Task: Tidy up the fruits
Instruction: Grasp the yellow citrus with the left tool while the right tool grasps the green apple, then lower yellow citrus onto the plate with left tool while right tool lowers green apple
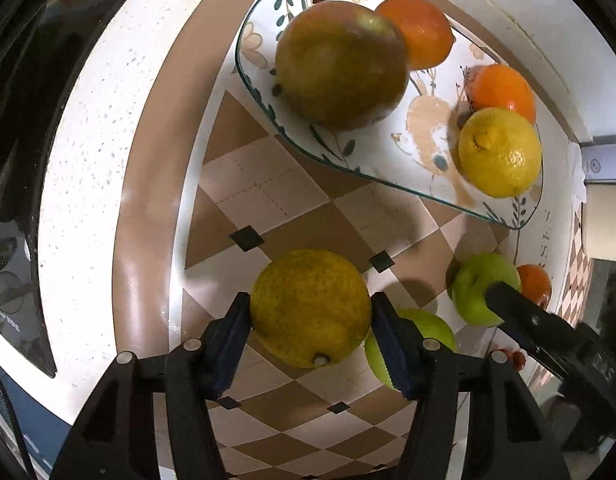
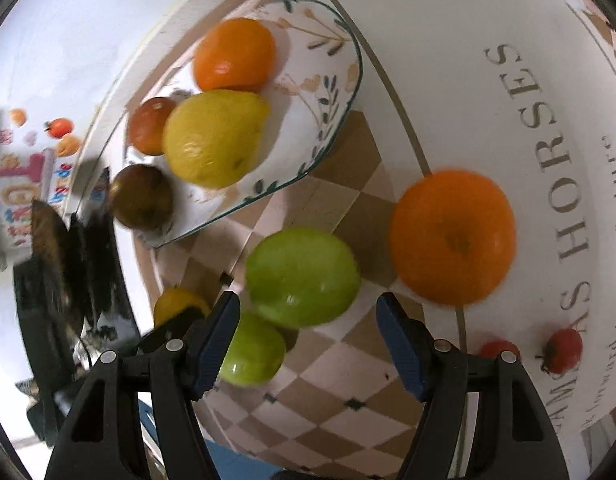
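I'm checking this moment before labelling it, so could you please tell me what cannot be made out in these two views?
- Left wrist view: the lower green apple is half hidden behind a finger of the left gripper.
- Right wrist view: the yellow fruit is mostly covered by the other gripper.
- Right wrist view: a small red fruit is cut off behind the right gripper.

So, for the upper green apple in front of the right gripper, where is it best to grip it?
Probably across the green apple's widest middle, coming from above, as the right gripper stands open before it. One pad must slip between it and the lower green apple, which seems to touch it.
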### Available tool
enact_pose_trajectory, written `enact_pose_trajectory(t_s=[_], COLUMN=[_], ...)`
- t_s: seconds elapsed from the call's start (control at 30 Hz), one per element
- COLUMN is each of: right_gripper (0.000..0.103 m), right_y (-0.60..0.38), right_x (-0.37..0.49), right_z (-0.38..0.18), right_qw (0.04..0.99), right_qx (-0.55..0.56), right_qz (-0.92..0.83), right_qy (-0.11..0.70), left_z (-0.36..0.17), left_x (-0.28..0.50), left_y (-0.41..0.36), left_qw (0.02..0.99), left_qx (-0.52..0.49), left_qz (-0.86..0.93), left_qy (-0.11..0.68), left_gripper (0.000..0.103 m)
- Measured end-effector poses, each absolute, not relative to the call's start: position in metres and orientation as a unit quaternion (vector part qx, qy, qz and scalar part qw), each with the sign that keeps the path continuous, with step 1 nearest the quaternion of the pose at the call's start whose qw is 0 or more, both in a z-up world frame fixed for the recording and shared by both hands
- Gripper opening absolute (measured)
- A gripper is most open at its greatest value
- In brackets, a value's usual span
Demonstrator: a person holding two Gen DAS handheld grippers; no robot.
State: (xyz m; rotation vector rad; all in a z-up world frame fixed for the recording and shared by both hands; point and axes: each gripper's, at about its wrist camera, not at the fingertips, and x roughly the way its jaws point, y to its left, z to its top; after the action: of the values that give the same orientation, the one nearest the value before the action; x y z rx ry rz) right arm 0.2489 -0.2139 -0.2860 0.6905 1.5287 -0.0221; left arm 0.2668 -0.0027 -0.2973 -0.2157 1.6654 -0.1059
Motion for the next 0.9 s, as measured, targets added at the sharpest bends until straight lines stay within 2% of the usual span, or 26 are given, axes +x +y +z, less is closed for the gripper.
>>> enact_pose_trajectory(t_s=[0.1,0.17,0.2,0.4,0.57,0.7,0.9], right_gripper=[0.074,0.070,0.065,0.065,0.065,0.065,0.065], right_y=[-0.212,-0.207,-0.205,-0.190,-0.193,-0.192,-0.214], right_x=[0.256,0.259,0.259,0.244,0.241,0.240,0.243], right_z=[-0.296,-0.299,-0.298,-0.296,-0.297,-0.290,-0.247], right_qw=[0.668,0.669,0.671,0.670,0.683,0.697,0.719], right_qx=[0.310,0.309,0.305,0.233,0.242,0.217,0.256], right_qz=[-0.020,-0.016,-0.012,0.006,0.008,0.012,0.027], right_qy=[0.676,0.676,0.676,0.704,0.689,0.683,0.646], left_z=[-0.300,-0.300,-0.300,-0.298,-0.295,-0.265,-0.206], left_x=[0.268,0.277,0.277,0.276,0.272,0.274,0.299], left_y=[0.007,0.015,0.015,0.014,0.004,-0.005,-0.013], left_qw=[0.669,0.664,0.666,0.680,0.686,0.705,0.727], left_qx=[-0.093,-0.101,-0.100,-0.083,-0.073,-0.064,-0.093], left_qz=[-0.048,-0.049,-0.048,-0.046,-0.049,-0.062,-0.101], left_qy=[0.736,0.739,0.738,0.727,0.722,0.704,0.673], left_gripper=[0.058,0.058,0.058,0.057,0.057,0.057,0.057])
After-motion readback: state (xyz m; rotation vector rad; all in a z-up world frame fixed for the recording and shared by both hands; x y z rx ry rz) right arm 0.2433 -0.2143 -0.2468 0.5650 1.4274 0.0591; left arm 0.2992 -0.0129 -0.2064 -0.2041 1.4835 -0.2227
